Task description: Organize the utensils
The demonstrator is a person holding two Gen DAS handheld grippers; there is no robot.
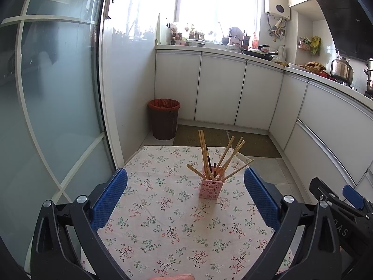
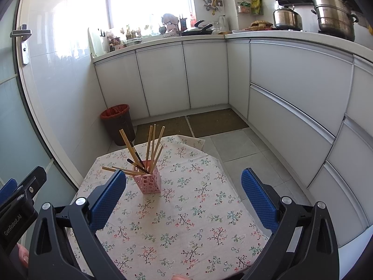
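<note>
The left hand-held gripper (image 1: 185,194) is hovering level above the near part of the worktop (image 1: 163,233), its blue pads spread wide apart, released and gripping nothing. It is pointing toward the far edge, and a fingertip is just showing at the bottom of its view. Ahead of it, the pink perforated holder (image 1: 210,188) is standing upright on the floral tablecloth, toward the far edge. The chopsticks (image 1: 227,154) are sitting inside it, fanning outward, mostly pale wood with a few dark ones. Further right, the right hand-held gripper (image 2: 184,196) is also hovering over the near edge, released and empty, angled slightly leftward toward the holder (image 2: 148,182) and its chopsticks (image 2: 153,144).
</note>
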